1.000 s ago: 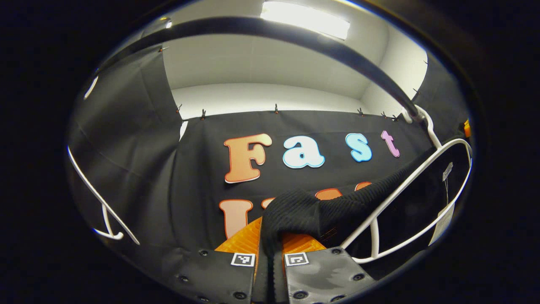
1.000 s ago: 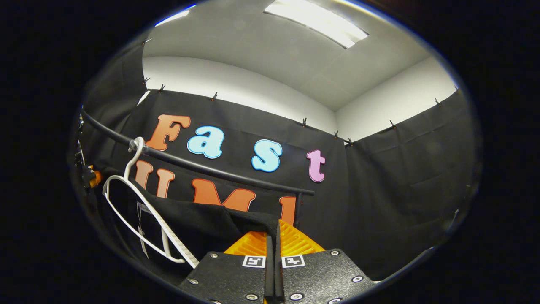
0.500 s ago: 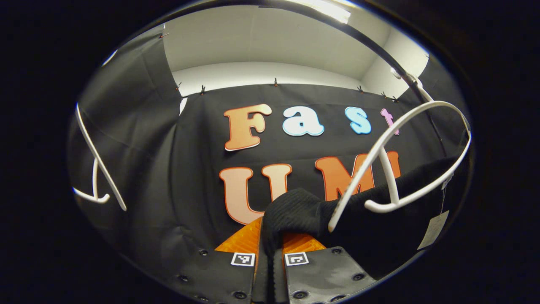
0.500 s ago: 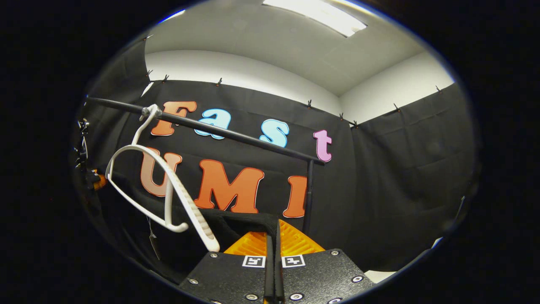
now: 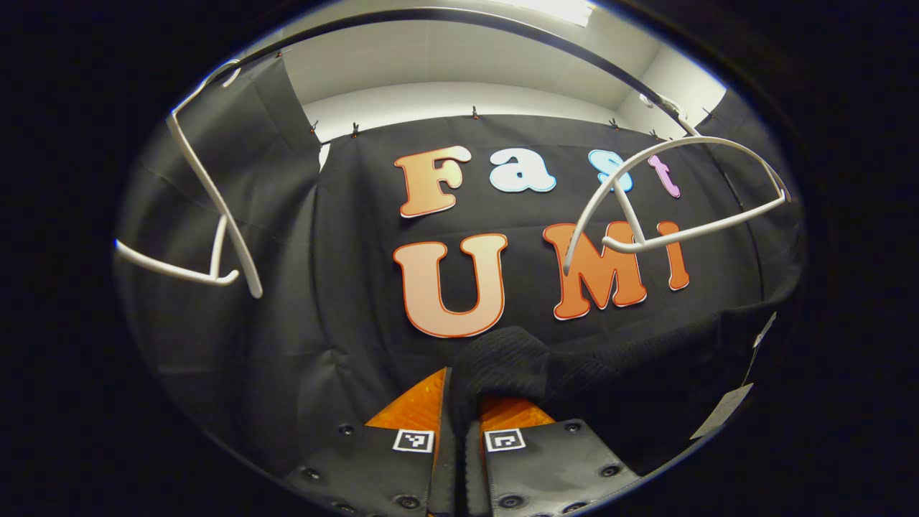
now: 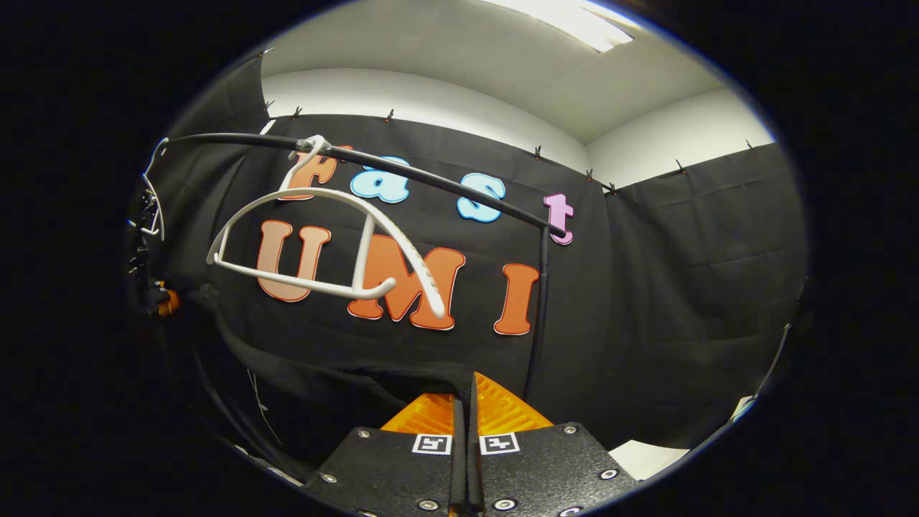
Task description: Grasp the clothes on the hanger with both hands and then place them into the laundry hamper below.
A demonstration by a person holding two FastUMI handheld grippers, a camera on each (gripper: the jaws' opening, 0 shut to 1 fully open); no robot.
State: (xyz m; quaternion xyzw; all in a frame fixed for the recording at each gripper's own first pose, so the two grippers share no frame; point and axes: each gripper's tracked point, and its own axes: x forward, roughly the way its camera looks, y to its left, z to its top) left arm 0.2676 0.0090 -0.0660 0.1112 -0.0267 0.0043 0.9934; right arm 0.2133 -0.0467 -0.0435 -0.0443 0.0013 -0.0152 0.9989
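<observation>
My left gripper [image 5: 459, 424] has its jaws pressed together on a bunched fold of the black garment [image 5: 546, 366], and my right gripper [image 6: 465, 420] has its jaws clamped on another edge of the same cloth [image 6: 344, 380], so the fabric sags between my two hands. Farther out and above, the white hanger [image 5: 675, 208] hangs bare from the dark rail [image 6: 431, 176], well clear of the cloth; a second empty hanger [image 5: 208, 215] hangs off to the left. A paper tag [image 5: 721, 411] dangles at the garment's right edge. I judge the pull-off done; lowering into the hamper is left, and I cannot see that hamper from here.
</observation>
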